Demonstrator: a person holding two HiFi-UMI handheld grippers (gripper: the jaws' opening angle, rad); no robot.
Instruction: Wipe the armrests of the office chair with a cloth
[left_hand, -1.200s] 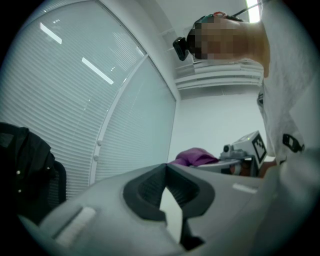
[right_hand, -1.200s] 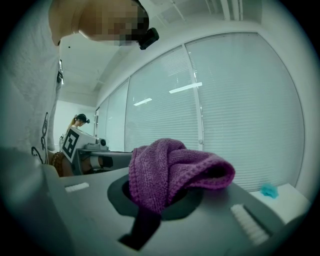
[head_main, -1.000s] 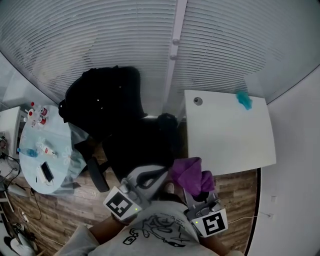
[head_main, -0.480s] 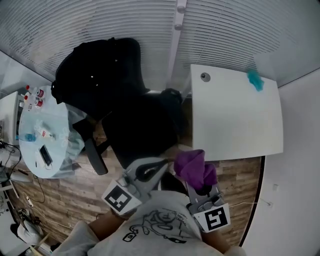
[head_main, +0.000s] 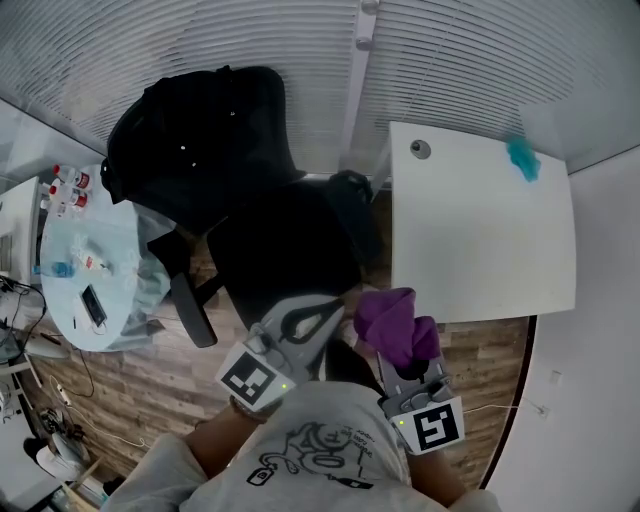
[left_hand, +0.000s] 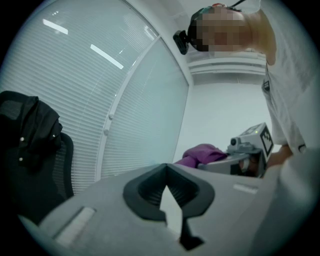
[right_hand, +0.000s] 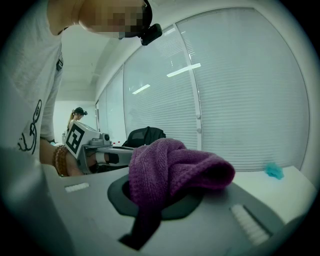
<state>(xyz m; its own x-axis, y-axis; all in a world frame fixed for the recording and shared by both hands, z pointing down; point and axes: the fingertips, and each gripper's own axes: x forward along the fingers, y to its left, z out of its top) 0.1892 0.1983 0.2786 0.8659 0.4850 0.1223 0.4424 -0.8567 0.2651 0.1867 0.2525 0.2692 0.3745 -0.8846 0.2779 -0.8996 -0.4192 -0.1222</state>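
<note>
my right gripper, jaws clamped on a bunched purple knitted cloth, hung close to my body in the head view. the cloth sat just off the front edge of the black office chair and near the closest corner of the white rectangular desk. my left gripper hovered beside it over the seat's front, jaw tips pressed together and pinching nothing. the cloth was apart from the chair's dark padded armrest, which stood out to the left above the wood-plank floor. a black jacket was draped over the backrest, and a small teal object lay at the desk's far corner.
</note>
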